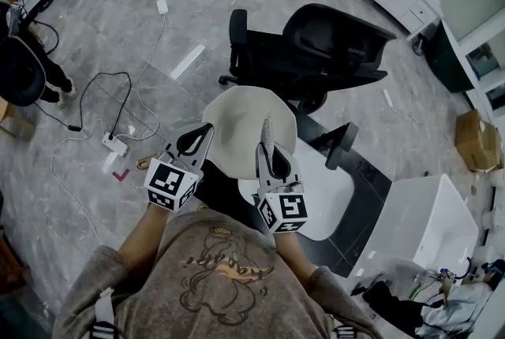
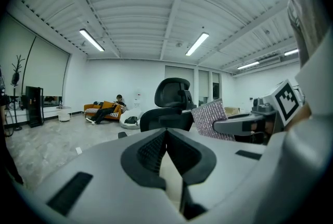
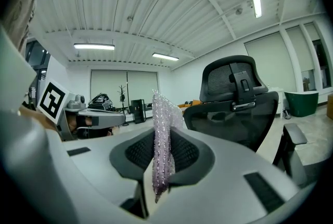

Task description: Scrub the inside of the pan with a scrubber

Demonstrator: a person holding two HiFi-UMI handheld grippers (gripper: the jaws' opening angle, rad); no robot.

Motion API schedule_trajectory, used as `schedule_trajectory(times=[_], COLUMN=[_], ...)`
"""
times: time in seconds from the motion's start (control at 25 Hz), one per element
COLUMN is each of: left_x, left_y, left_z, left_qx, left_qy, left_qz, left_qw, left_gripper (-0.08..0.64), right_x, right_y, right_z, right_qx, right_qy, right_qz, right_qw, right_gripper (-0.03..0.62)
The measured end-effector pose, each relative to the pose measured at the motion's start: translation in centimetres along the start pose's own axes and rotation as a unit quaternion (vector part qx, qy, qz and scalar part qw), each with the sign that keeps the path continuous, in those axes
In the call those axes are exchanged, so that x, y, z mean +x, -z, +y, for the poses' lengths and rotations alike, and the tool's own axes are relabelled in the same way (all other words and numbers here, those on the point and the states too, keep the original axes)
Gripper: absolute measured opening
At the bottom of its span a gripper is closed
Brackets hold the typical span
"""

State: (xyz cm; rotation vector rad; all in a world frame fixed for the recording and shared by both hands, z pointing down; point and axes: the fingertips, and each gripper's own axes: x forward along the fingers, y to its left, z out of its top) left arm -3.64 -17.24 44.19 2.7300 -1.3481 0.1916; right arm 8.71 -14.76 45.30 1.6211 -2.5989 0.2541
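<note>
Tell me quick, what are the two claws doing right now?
Left gripper: closed, pinching the edge of the pan.
Right gripper: closed, holding the scrubber.

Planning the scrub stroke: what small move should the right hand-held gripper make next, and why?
Probably lower the scrubber into the pan: the right hand-held gripper pinches it upright, seemingly clear of the pan, which the left hand-held gripper appears to hold.

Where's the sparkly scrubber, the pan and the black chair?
scrubber (image 3: pixel 162 134): right gripper view, middle of its sparkly fold.
pan (image 1: pixel 237 121): head view, bare cream surface.
black chair (image 1: pixel 331 46): head view, backrest.
</note>
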Motion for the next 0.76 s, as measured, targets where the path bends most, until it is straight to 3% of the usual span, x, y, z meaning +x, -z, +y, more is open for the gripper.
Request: schedule_trajectory(times=[0.76], left_x=[0.44], left_y=[0.2], left_z=[-0.33], left_qx=[-0.003], left_qy=[-0.003], left_qz=[0.005], left_qw=[1.0], left_gripper=[0.018], right_x=[0.2], right_y=[-0.14], right_z=[0.25], right_qx=[-0.009], right_qy=[-0.002], right_qz=[-0.002], right_qw=[1.0], right_gripper=[0.081])
